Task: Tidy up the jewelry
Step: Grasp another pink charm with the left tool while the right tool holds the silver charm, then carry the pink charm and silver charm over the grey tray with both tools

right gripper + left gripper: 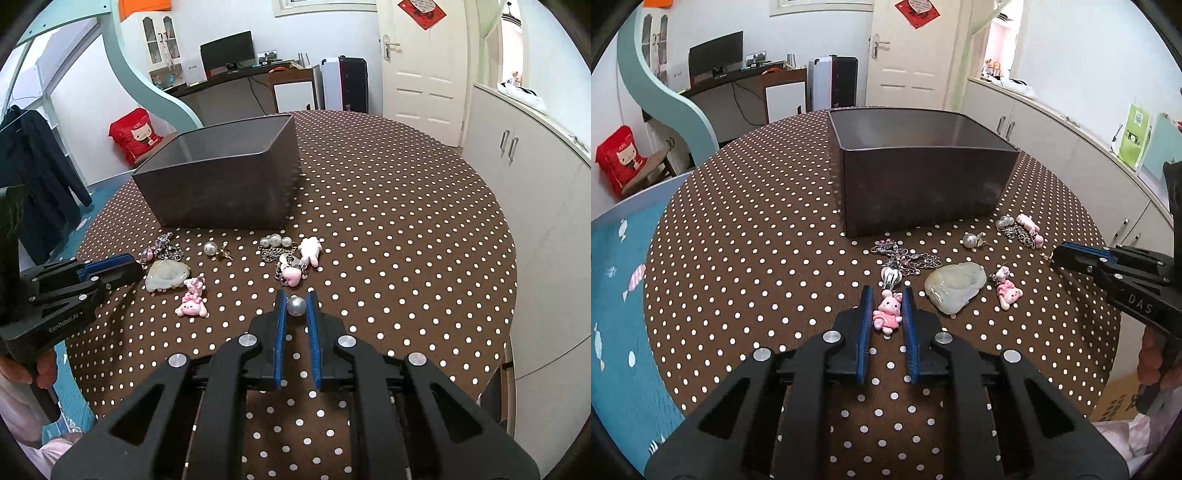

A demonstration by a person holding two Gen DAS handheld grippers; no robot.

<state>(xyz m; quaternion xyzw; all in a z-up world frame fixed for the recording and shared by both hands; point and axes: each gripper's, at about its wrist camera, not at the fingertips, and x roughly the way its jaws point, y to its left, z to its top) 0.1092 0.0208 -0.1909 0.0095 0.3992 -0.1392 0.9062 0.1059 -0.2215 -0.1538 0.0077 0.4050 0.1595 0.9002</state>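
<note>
A dark brown open-topped rectangular box point(923, 177) stands on a round table covered with a brown cloth dotted white point(757, 240), and every piece of jewelry lies on the cloth in front of the box's near wall, none visible inside it. The left gripper point(886, 301) is clenched on a pink rabbit-shaped charm point(886, 314), its blue pads pressing the charm's sides, in front of the box's near left corner. Between that charm and the box lies a silver chain bracelet with pale pink stones point(905, 258). Just to the right of the charm rests a pale green carved jade pendant point(955, 286), and beyond it a small pink bear-shaped charm point(1006, 286). Nearer the box sit a white pearl earring point(971, 240) and a tangle of silver chain with pearls and a pink figure point(1021, 227), off its near right corner. The right gripper point(296, 304) grasps a round white pearl bead point(296, 305) between its blue pads, in front of a pink heart-shaped charm point(290, 275) on that chain, well forward of the box.
</note>
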